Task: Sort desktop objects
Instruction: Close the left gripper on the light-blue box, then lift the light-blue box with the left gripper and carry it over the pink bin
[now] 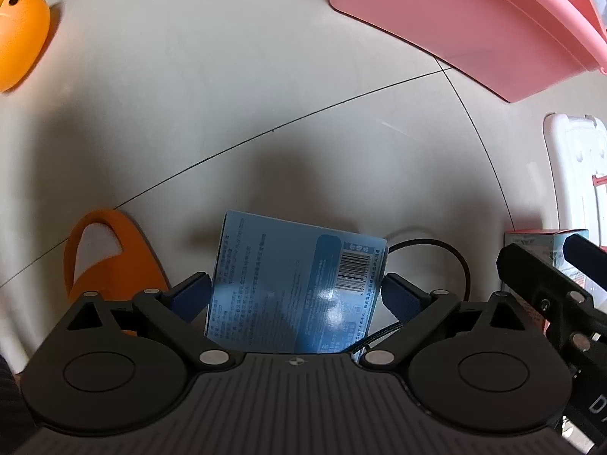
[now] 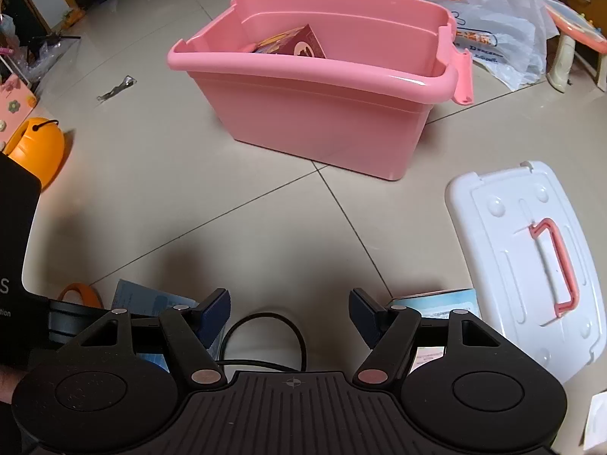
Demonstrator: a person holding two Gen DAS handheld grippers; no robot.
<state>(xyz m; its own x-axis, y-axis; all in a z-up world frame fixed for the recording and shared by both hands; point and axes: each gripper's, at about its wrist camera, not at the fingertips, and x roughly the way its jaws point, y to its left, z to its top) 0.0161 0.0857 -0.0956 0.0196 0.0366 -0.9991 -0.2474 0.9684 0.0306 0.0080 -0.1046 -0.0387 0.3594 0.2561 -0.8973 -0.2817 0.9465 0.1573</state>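
My left gripper (image 1: pixel 297 295) points straight down at the tiled floor (image 1: pixel 227 113), its jaws spread wide on either side of a blue box (image 1: pixel 292 284) with a barcode on its upper face. The box sits between the blue pads (image 1: pixel 191 297); on the left the pad looks very close to the box edge, on the right I see a sliver of gap, so I cannot say the pads press on it. An orange ring-shaped piece (image 1: pixel 114 254) lies just beside the left finger, partly under the gripper body. A black cable (image 1: pixel 451 258) loops on the floor right beside the box on its other side, and runs under the right finger.

My right gripper (image 2: pixel 290 313) tilts down at the floor with its jaws parted and nothing between them; the same black cable (image 2: pixel 280 322) curls on the floor below that gap. A pale blue carton (image 2: pixel 440 301) lies just past its right finger, touching or nearly touching the white lid (image 2: pixel 523 258) with the pink handle that lies flat on the floor.

The pink bin (image 2: pixel 322 113) stands open well ahead, with a red-and-orange printed box (image 2: pixel 296 43) already inside. An orange rounded object (image 2: pixel 38 148) with a black cord sits far off to the left. A white plastic bag (image 2: pixel 485 19) with orange lettering lies behind the bin.
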